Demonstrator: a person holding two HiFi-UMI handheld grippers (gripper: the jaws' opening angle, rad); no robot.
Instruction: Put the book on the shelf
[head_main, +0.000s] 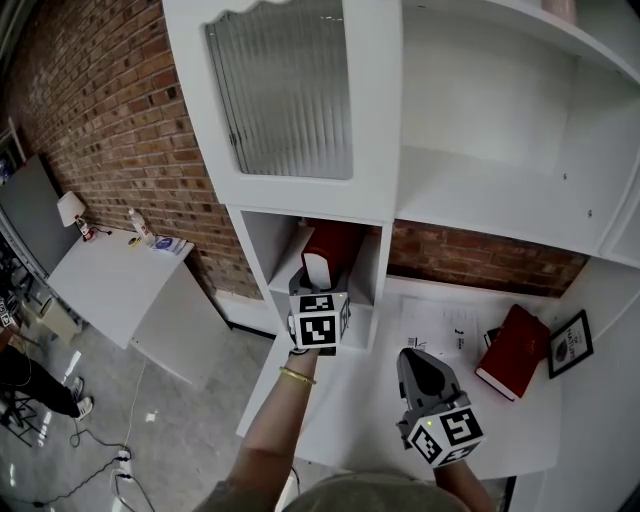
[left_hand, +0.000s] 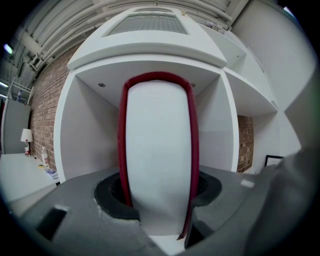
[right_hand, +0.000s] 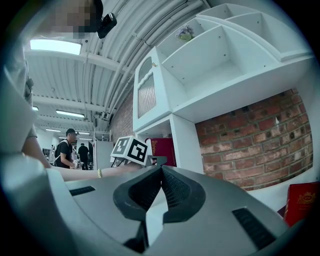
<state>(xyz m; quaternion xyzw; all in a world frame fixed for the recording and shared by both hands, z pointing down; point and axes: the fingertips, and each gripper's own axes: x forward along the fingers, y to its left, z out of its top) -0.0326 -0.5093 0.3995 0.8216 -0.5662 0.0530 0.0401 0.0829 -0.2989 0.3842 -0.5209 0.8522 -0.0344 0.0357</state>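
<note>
My head view looks steeply down on the white shelf unit (head_main: 380, 120). The left gripper view faces into it, very near the upright red book (left_hand: 157, 150). The right gripper view looks level from further back; all share this book.

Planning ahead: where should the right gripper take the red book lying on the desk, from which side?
Likely the red book's near short edge, where pages show, pinched across its thickness from the person's side: it lies flat, and the picture frame crowds its right.

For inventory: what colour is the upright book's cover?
Dark red cover on the thick upright book; best in left gripper view.
</note>
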